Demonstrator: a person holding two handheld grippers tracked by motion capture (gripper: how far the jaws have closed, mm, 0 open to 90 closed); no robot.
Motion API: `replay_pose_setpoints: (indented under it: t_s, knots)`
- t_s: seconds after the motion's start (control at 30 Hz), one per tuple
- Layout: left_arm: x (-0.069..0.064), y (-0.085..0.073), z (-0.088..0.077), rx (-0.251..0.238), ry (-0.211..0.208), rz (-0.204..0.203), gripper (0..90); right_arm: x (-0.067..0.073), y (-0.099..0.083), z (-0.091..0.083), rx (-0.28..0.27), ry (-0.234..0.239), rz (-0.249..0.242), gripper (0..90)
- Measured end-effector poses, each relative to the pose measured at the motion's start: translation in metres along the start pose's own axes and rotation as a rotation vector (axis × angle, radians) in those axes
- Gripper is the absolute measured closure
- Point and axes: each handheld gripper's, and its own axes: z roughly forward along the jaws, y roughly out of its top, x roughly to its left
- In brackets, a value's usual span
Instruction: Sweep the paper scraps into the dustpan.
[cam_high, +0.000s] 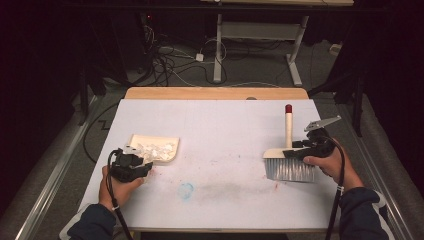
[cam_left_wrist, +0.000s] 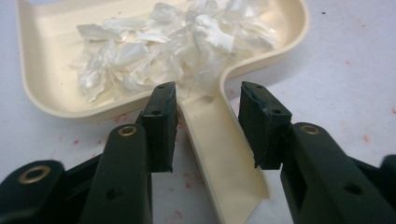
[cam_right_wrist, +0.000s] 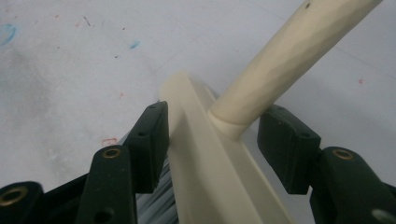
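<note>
A cream dustpan (cam_high: 156, 148) lies at the table's left with several white crumpled scraps (cam_left_wrist: 173, 42) in it. My left gripper (cam_left_wrist: 208, 100) stands open, its jaws on either side of the dustpan's handle (cam_left_wrist: 219, 144), with a gap on the right side. In the high view the left gripper (cam_high: 140, 163) sits at the pan's near corner. At the right lies a cream brush (cam_high: 288, 131) with a red-tipped handle and grey bristles (cam_high: 290, 170). My right gripper (cam_right_wrist: 215, 116) is open astride the brush head (cam_right_wrist: 205, 158). The right gripper (cam_high: 300, 149) is beside the handle's base.
A white sheet (cam_high: 225, 125) covers the table, with a blue smudge (cam_high: 186, 190) near the front middle and faint red specks. The wooden table edge (cam_high: 215, 93) shows at the back. Beyond it are floor cables (cam_high: 170, 60) and a desk's white legs (cam_high: 218, 50).
</note>
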Motion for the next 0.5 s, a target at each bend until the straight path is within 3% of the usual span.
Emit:
replay_pose_setpoints:
  t_s: [0.13, 0.3, 0.5]
  knots:
    - [0.001, -0.002, 0.0, -0.013, -0.023, -0.001, 57.9, -0.006, -0.001, 0.003, -0.003, -0.077, 0.011, 45.1]
    - [-0.003, -0.003, -0.005, -0.02, -0.052, 0.019, 57.2, -0.005, 0.003, 0.006, -0.055, -0.122, 0.016, 46.6]
    - [-0.003, -0.006, -0.018, -0.076, -0.037, 0.058, 52.5, 0.0, 0.005, 0.016, -0.07, -0.216, 0.032, 47.6]
